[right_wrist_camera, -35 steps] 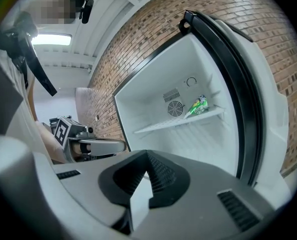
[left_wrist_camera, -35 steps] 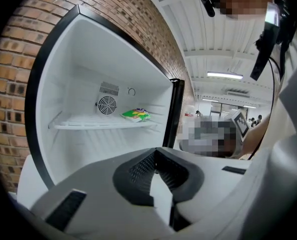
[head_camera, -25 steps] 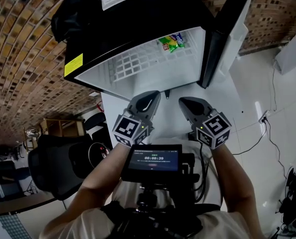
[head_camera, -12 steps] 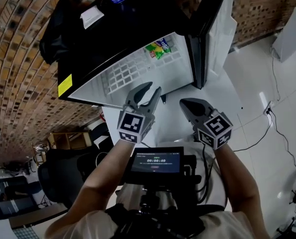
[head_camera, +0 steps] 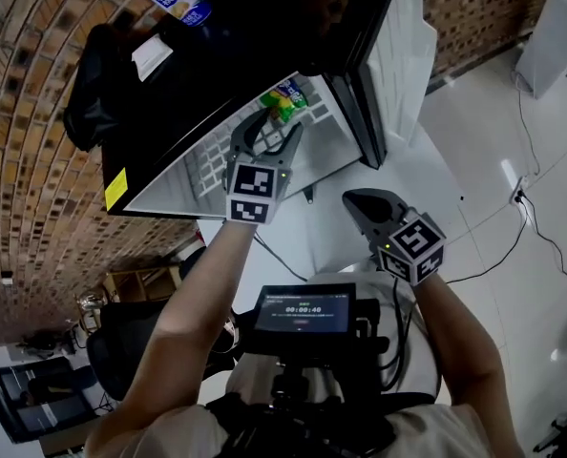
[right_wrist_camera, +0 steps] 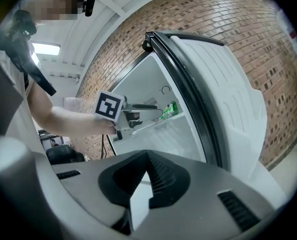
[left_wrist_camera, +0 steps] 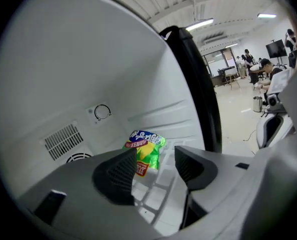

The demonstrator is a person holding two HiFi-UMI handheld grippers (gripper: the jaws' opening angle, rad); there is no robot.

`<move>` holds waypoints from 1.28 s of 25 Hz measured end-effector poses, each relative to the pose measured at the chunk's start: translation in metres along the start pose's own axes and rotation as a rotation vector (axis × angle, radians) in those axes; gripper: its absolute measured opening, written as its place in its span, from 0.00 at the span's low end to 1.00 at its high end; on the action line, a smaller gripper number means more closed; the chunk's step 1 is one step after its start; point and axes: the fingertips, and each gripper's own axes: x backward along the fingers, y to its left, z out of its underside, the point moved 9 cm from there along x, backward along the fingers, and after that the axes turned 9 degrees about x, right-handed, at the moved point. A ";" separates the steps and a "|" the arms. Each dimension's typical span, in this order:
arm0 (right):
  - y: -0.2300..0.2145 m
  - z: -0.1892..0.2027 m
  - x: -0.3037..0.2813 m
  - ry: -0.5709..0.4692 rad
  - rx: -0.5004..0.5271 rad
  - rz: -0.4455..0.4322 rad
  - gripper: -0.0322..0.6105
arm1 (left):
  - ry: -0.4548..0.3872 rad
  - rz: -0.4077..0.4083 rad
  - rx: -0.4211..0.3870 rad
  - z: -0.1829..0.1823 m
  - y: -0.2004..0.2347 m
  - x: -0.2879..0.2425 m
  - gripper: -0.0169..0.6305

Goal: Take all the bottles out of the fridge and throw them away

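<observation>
Since a second ago the left gripper [head_camera: 276,128] reached into the fridge [head_camera: 183,177]; its jaws were just opening, a green bottle [head_camera: 283,99] ahead between them, untouched. Right gripper [head_camera: 355,198] is clenched, empty.

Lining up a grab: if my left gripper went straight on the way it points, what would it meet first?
Most likely the green-labelled bottle on the wire shelf, though depth is unclear. The left gripper has just been opening its jaws, nothing between them.

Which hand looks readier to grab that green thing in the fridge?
Left. The left gripper reaches into the fridge, jaws just opening, aimed at the green packet. The right gripper sits outside, shut.
</observation>
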 end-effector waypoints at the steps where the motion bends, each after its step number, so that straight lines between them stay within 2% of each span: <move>1: -0.002 0.001 0.002 -0.001 -0.004 0.005 0.05 | 0.022 -0.001 -0.003 -0.001 0.002 -0.009 0.42; 2: -0.003 0.002 0.004 -0.003 -0.008 0.011 0.05 | 0.048 -0.005 -0.009 -0.002 0.004 -0.017 0.47; 7: -0.013 0.006 0.015 -0.005 -0.028 0.043 0.05 | 0.149 -0.035 -0.011 -0.006 0.009 -0.040 0.50; 9: -0.016 0.007 0.018 -0.003 -0.037 0.051 0.05 | 0.157 -0.015 -0.022 -0.007 0.003 -0.040 0.40; 11: -0.017 0.007 0.018 -0.002 -0.041 0.052 0.05 | 0.133 -0.014 -0.050 -0.008 -0.004 -0.037 0.26; 12: -0.017 0.007 0.017 -0.002 -0.040 0.049 0.05 | 0.116 -0.019 -0.044 -0.009 -0.005 -0.033 0.24; 17: -0.014 0.006 0.014 0.018 -0.034 0.020 0.05 | 0.007 -0.050 -0.009 -0.023 -0.002 0.000 0.21; 20: -0.008 0.006 0.007 0.036 -0.025 -0.013 0.05 | -0.063 -0.024 -0.018 -0.024 -0.009 0.029 0.21; 24: 0.004 0.007 -0.008 0.070 -0.010 -0.080 0.05 | -0.115 0.030 0.002 -0.009 -0.026 0.074 0.21; 26: 0.010 0.007 -0.018 0.087 0.002 -0.114 0.05 | -0.135 0.044 0.043 0.003 -0.030 0.096 0.21; 28: 0.016 0.007 -0.028 0.103 0.015 -0.148 0.05 | -0.142 0.038 0.116 0.017 -0.029 0.119 0.21; 32: 0.032 0.006 -0.054 0.139 0.040 -0.222 0.05 | -0.128 -0.021 0.231 0.048 -0.022 0.160 0.22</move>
